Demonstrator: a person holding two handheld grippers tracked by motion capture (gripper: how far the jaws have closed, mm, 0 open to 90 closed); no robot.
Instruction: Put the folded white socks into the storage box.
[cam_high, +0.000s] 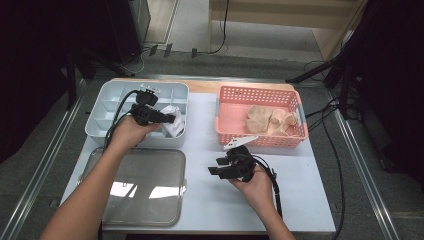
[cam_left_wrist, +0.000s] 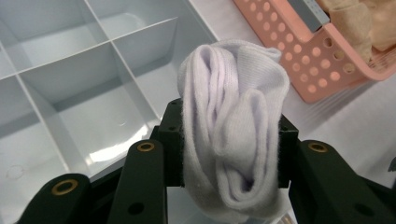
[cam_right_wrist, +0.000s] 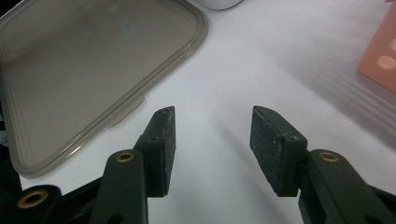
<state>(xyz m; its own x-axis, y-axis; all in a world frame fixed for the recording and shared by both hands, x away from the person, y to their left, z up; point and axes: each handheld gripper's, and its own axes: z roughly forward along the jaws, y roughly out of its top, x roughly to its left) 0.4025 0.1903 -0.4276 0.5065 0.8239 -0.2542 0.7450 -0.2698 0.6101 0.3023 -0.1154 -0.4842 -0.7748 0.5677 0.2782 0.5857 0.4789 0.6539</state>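
A rolled white sock (cam_left_wrist: 233, 135) sits squeezed between the black jaws of my left gripper (cam_left_wrist: 231, 144), which is shut on it. In the high view that gripper (cam_high: 171, 119) holds the sock (cam_high: 175, 129) over the right side of the grey divided tray (cam_high: 107, 100), above its compartments (cam_left_wrist: 70, 93). My right gripper (cam_high: 214, 170) hovers low over the white table in front of the pink basket (cam_high: 260, 141). Its jaws (cam_right_wrist: 212, 140) stand open with nothing between the pads. Beige socks (cam_high: 270, 120) lie in the basket.
A clear plastic lid (cam_high: 145, 185) lies flat at the table's front left, its corner close to my right gripper (cam_right_wrist: 79, 70). The pink basket's corner (cam_right_wrist: 380, 56) is at the right gripper's far right. Cables trail from both grippers; dark stands flank the table.
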